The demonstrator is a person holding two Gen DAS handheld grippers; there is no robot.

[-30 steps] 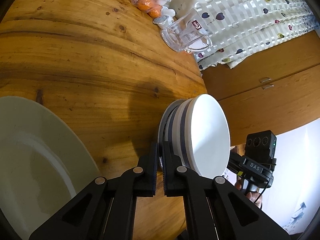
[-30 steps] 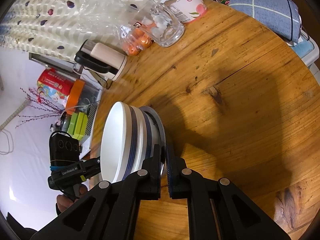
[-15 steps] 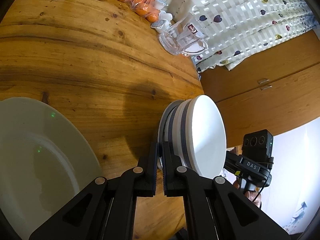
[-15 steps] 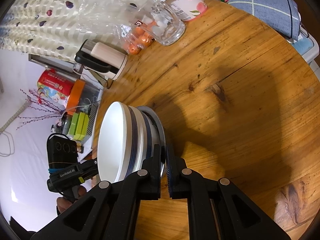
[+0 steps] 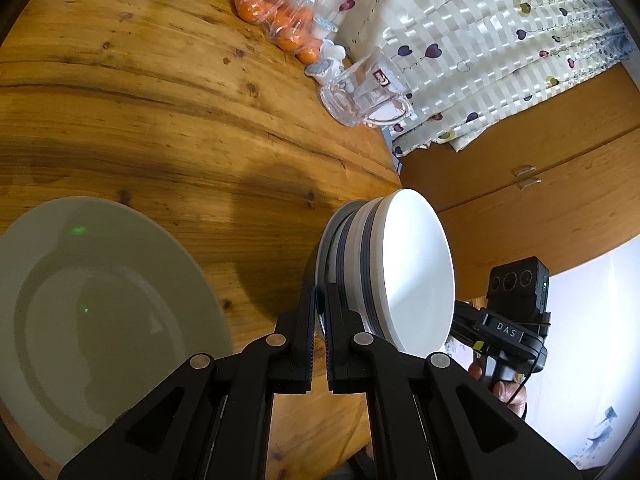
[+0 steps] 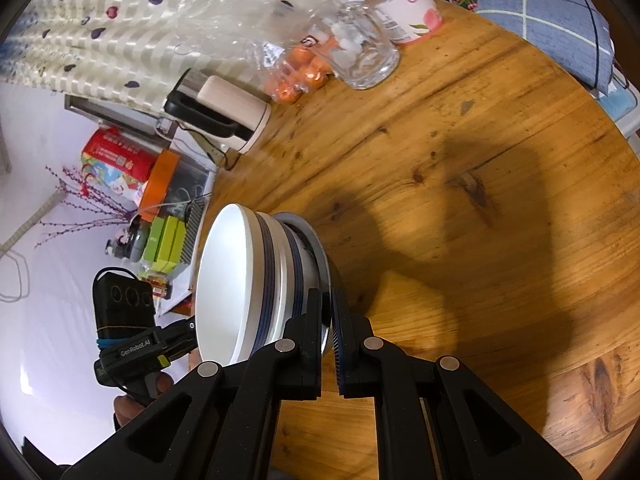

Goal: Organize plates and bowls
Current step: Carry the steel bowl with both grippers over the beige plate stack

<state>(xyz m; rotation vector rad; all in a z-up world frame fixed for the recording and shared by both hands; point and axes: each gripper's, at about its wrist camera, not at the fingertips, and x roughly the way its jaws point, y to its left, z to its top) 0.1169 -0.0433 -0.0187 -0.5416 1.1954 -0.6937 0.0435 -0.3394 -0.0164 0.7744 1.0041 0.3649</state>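
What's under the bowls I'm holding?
A blue-rimmed plate, pinched at its rim by both the left gripper and right gripper, carries the stacked bowls. The plate's underside is hidden.

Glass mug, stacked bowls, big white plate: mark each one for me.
glass mug (image 5: 362,98): left wrist view, on its clear side wall.
stack of bowls (image 6: 230,280): right wrist view, on the white underside of the outermost bowl.
white plate (image 5: 100,304): left wrist view, on its central well.

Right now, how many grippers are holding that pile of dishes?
2. The left gripper pinches the rim on one side of the stack of dishes, and the right gripper pinches the rim on the opposite side.
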